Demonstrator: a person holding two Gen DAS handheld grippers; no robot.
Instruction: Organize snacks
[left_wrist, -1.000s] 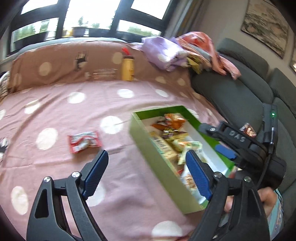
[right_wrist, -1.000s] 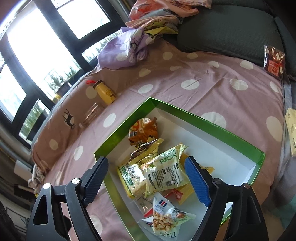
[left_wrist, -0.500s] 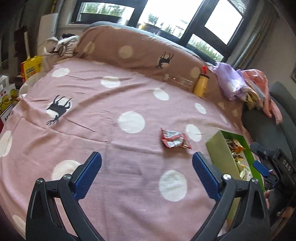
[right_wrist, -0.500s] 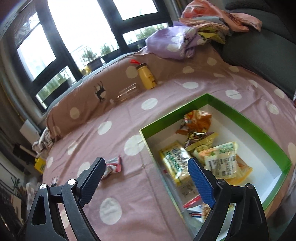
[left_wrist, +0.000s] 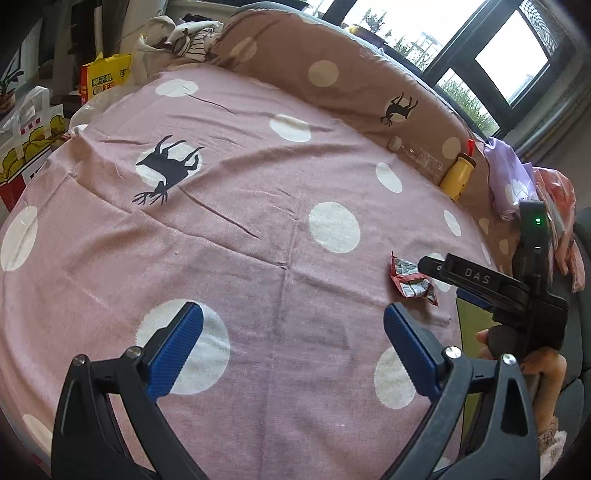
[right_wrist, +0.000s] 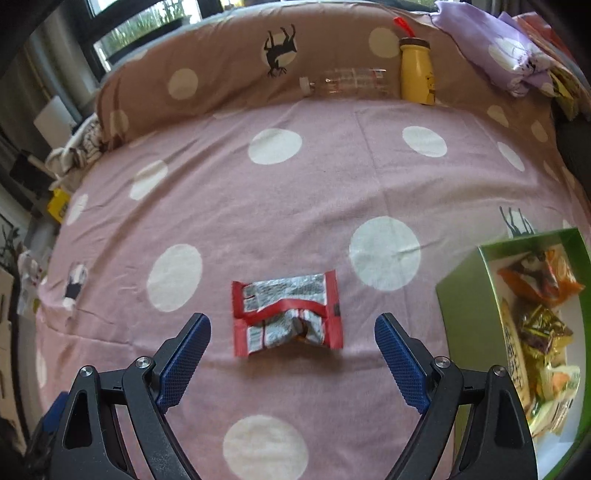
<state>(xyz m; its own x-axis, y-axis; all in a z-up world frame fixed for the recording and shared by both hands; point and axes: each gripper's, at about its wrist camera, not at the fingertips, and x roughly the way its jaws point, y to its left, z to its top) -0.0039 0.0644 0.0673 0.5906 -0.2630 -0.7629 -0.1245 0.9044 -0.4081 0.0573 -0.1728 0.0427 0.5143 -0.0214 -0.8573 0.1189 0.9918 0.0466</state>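
Observation:
A red and silver snack packet (right_wrist: 286, 314) lies flat on the pink polka-dot cloth (right_wrist: 295, 184). My right gripper (right_wrist: 291, 354) is open and empty, just short of the packet, which lies centred ahead of the gap between its fingers. A green box (right_wrist: 465, 295) holding several snack packs stands at the right. My left gripper (left_wrist: 293, 347) is open and empty above bare cloth. In the left wrist view the packet (left_wrist: 410, 278) lies to the right, partly behind the right gripper's body (left_wrist: 491, 284).
A yellow bottle (right_wrist: 415, 70) and a clear plastic bottle (right_wrist: 347, 83) lie against the brown cushion at the back. A purple bundle (right_wrist: 495, 55) sits at the back right. Bags and boxes (left_wrist: 103, 77) stand beyond the left edge.
My right gripper has swung left from over the green box to the red packet. My left gripper has swung further left, so the box has left its view.

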